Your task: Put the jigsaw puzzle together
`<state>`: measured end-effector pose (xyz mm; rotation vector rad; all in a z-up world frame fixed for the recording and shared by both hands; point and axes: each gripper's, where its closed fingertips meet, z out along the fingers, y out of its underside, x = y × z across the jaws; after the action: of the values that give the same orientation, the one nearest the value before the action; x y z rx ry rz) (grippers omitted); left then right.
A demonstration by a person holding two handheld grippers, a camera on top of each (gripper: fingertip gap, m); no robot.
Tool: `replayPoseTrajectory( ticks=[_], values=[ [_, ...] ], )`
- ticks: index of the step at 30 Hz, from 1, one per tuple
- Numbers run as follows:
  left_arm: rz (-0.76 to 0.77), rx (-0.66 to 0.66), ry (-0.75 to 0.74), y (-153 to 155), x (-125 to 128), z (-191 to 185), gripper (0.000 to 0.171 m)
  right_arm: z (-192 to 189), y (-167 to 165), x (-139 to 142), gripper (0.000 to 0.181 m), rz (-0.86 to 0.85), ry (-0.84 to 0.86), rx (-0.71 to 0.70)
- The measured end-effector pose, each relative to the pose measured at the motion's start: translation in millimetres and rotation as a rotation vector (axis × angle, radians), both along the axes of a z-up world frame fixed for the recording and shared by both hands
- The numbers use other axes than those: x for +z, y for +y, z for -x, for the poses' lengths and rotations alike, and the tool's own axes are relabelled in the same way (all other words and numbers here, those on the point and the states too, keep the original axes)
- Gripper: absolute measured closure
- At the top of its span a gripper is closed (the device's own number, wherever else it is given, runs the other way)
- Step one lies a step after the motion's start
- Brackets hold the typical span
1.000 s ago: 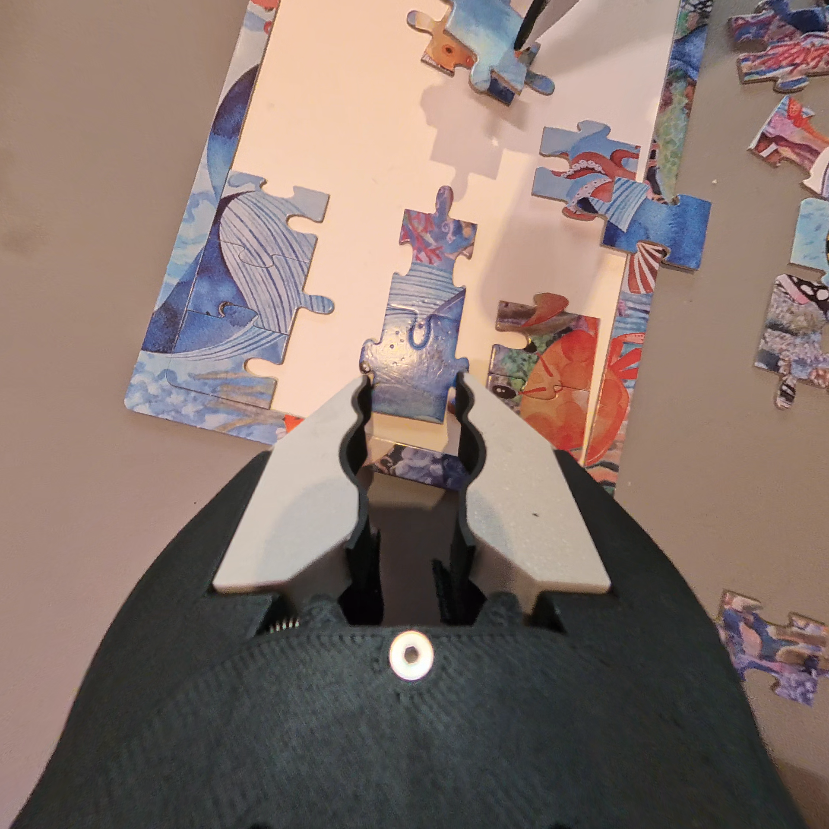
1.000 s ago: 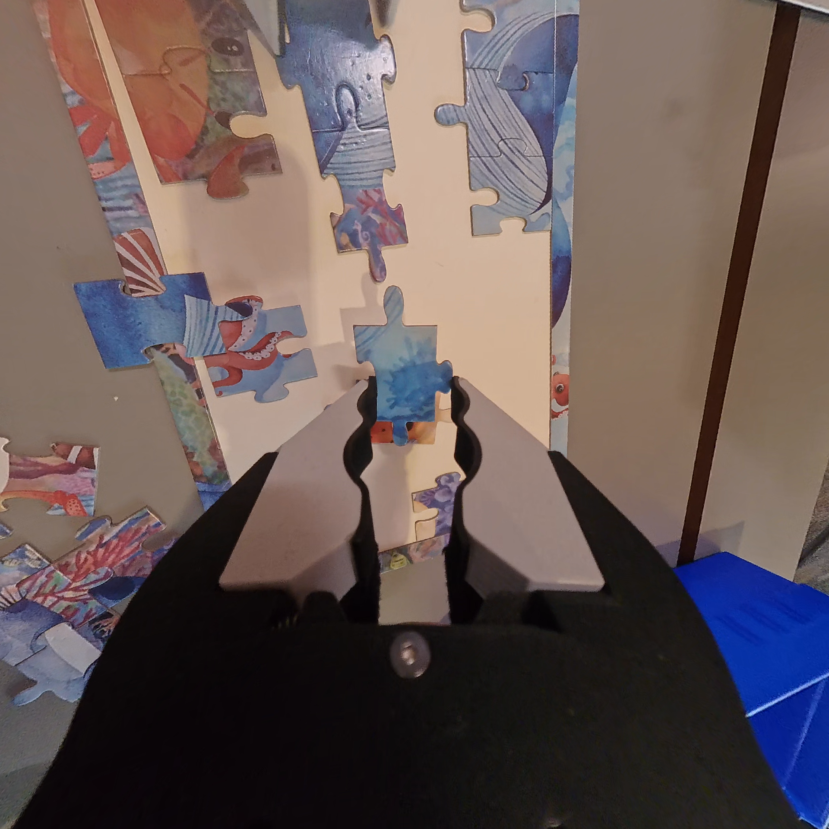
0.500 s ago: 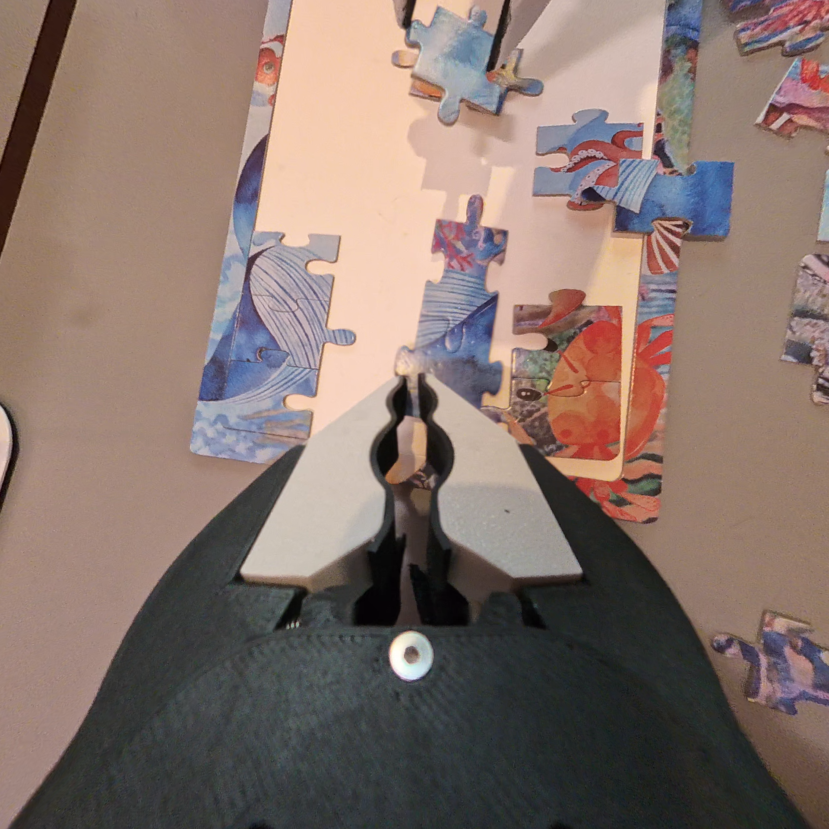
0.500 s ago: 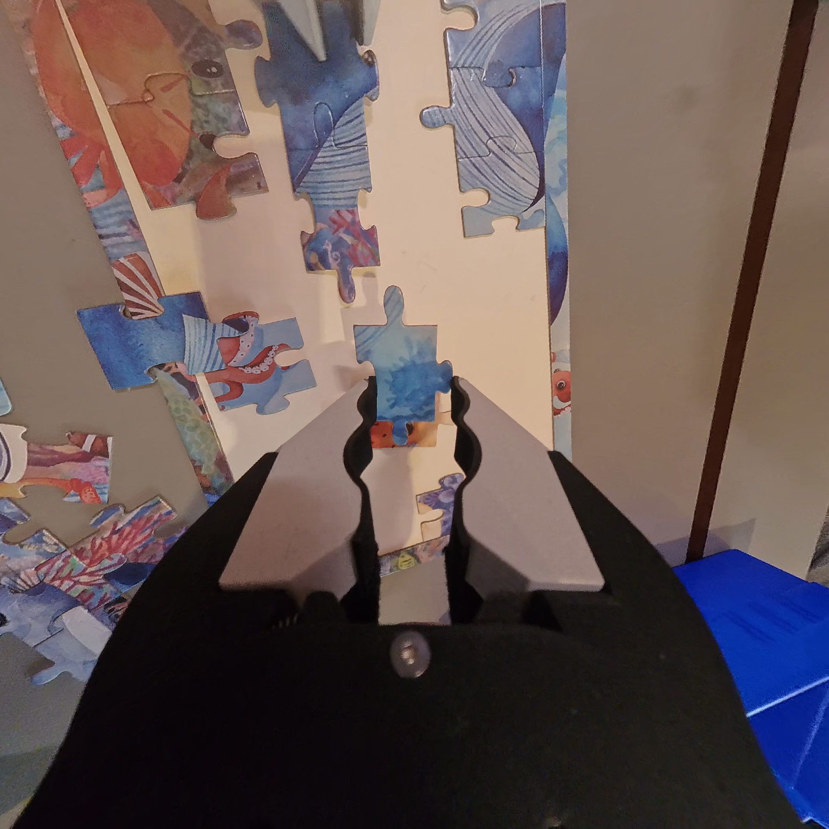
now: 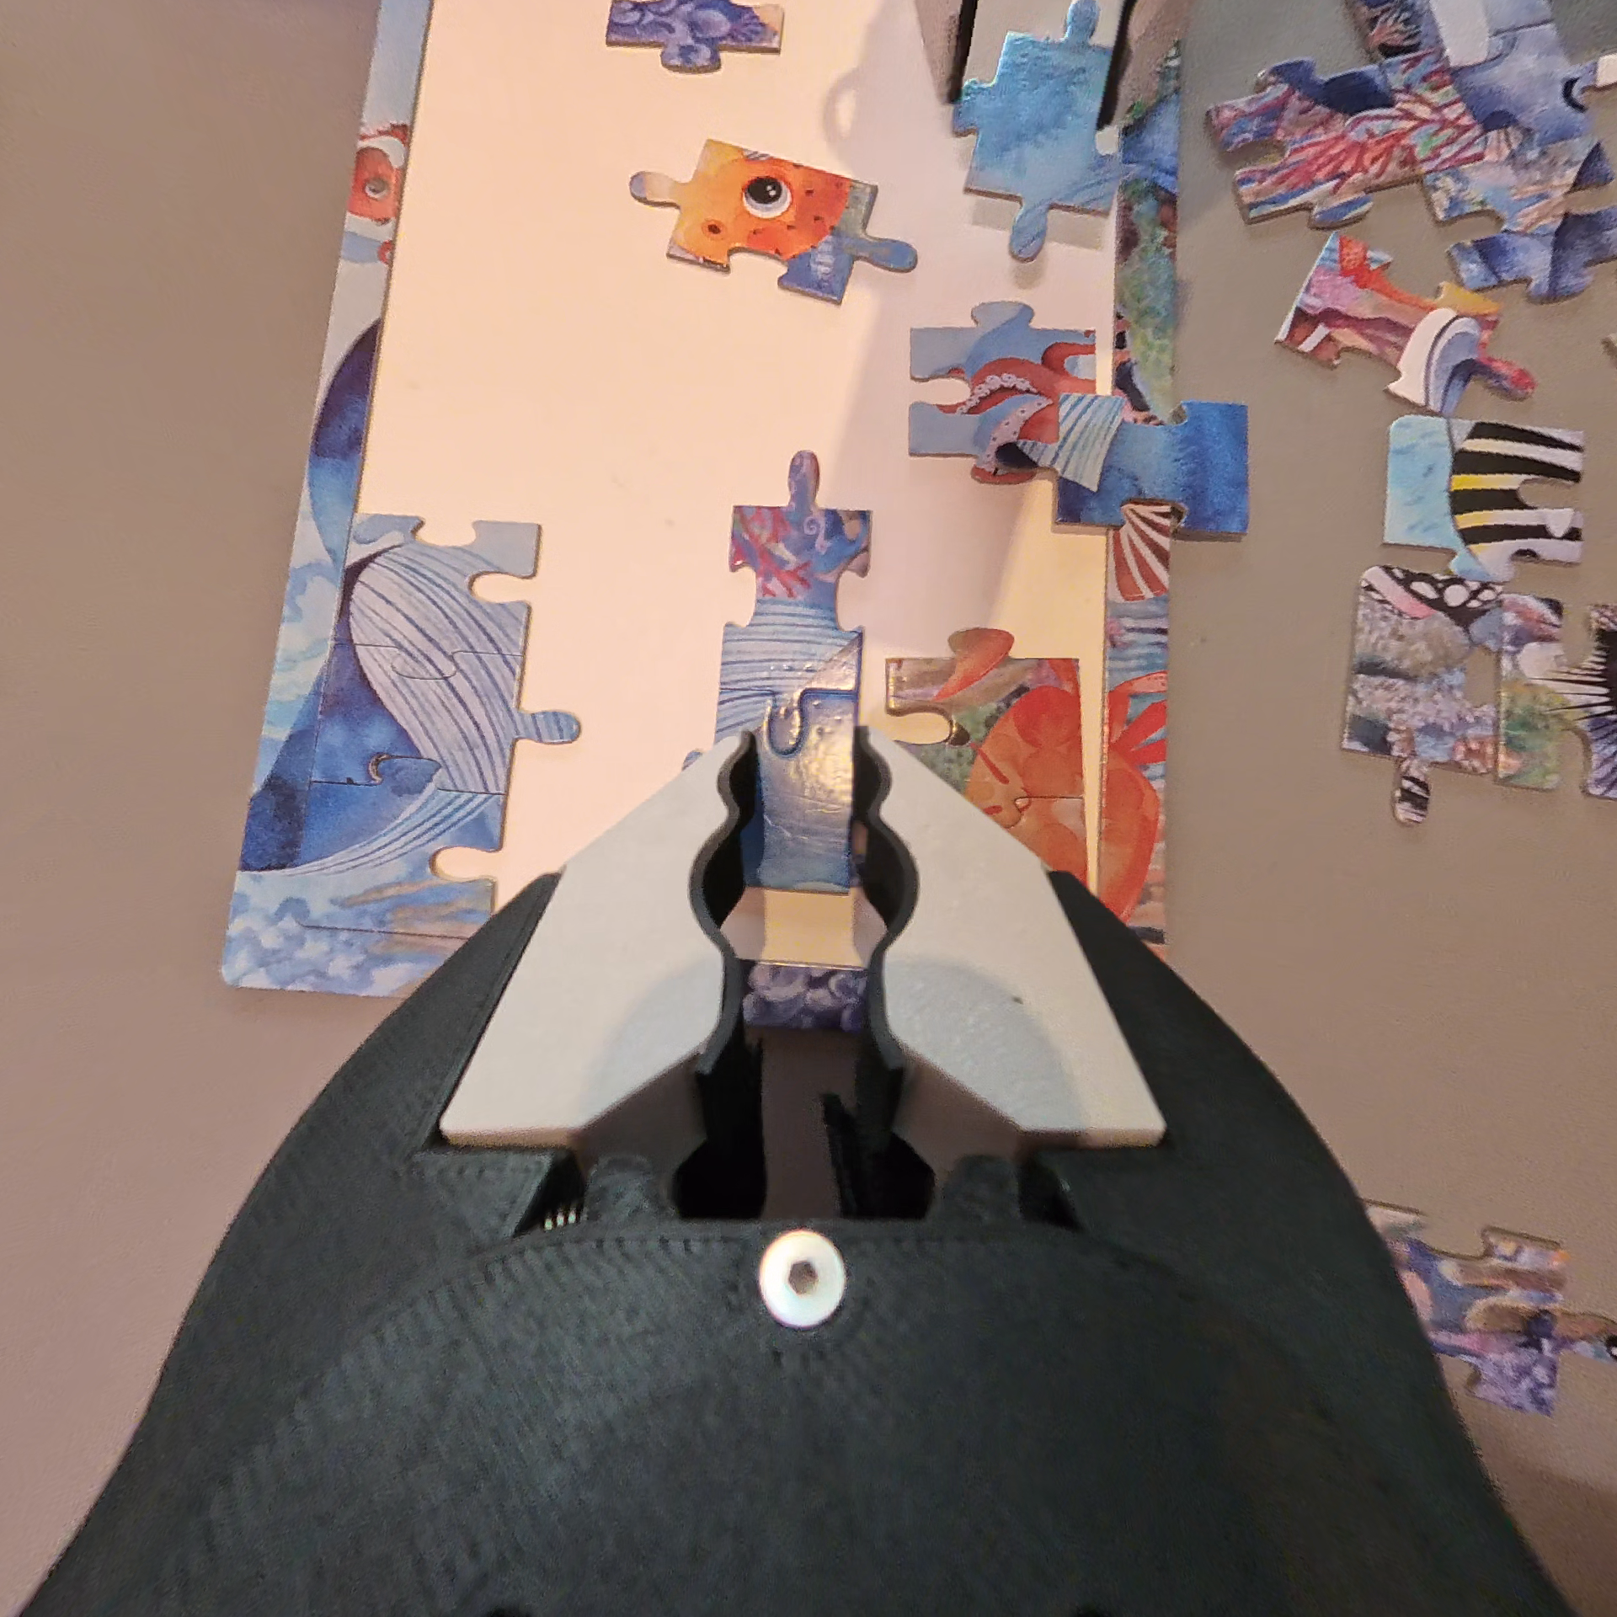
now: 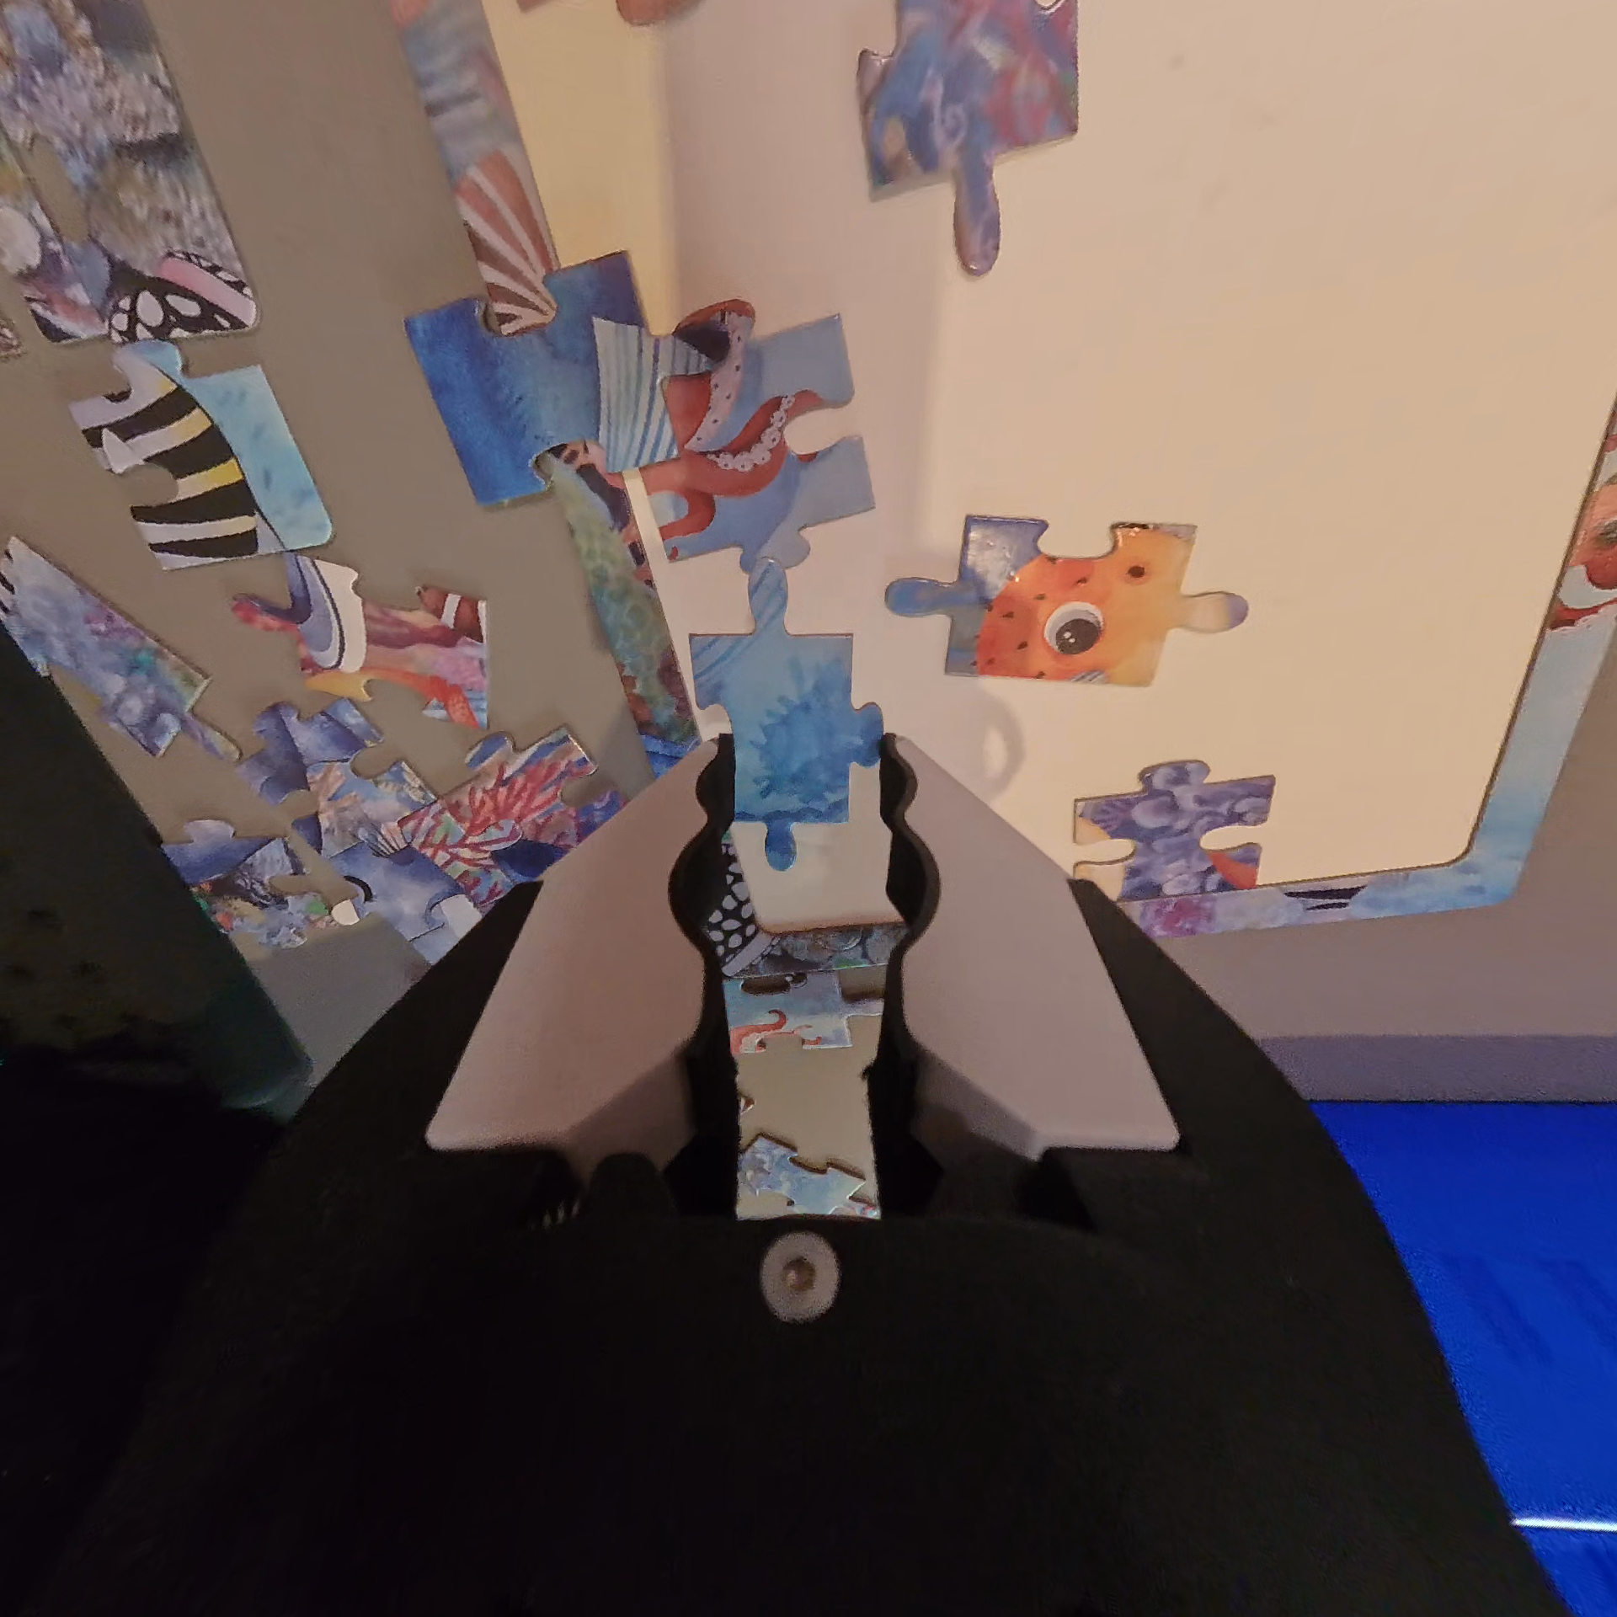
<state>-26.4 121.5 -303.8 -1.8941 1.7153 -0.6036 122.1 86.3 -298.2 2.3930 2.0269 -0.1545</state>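
Your right gripper (image 6: 801, 752) clamps a light-blue piece (image 6: 779, 717) at frame centre, over the tray's (image 6: 1312, 350) edge. Your left gripper (image 5: 805, 761) pinches the dark-blue strip (image 5: 801, 700) (three joined pieces) mid-tray.

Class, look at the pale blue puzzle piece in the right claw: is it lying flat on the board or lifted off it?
Lifted: the blue piece is pinched in the right claw, above the board.

The puzzle tray's (image 5: 612, 455) cream floor lay bare at centre left of the left wrist view, room for a hand-held gripper to pass. The orange fish piece (image 5: 770, 214) blocked the upper centre, loose pieces (image 5: 1479, 490) crowded the tabletop (image 5: 157, 437) at right, while its left side was open.
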Motion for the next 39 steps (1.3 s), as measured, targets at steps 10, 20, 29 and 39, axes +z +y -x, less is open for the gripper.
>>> replayPoseTrajectory(
  ticks=[10, 20, 29, 39],
  values=[
    [0.009, 0.005, 0.009, -2, 2, -1, 0.139, 20, -2, 24, 0.133, -0.087, 0.065, 0.031],
    [-0.025, -0.005, -0.003, -6, 13, 2, 0.139, 64, -36, 26, 0.129, -0.187, 0.122, 0.103],
    [-0.031, 0.002, -0.003, -5, 14, 7, 0.139, 75, -43, -14, 0.126, -0.159, 0.185, 0.056],
    [-0.036, 0.077, -0.018, 15, 18, 24, 0.137, 80, -36, -3, 0.136, -0.152, 0.305, 0.038]
  ],
)
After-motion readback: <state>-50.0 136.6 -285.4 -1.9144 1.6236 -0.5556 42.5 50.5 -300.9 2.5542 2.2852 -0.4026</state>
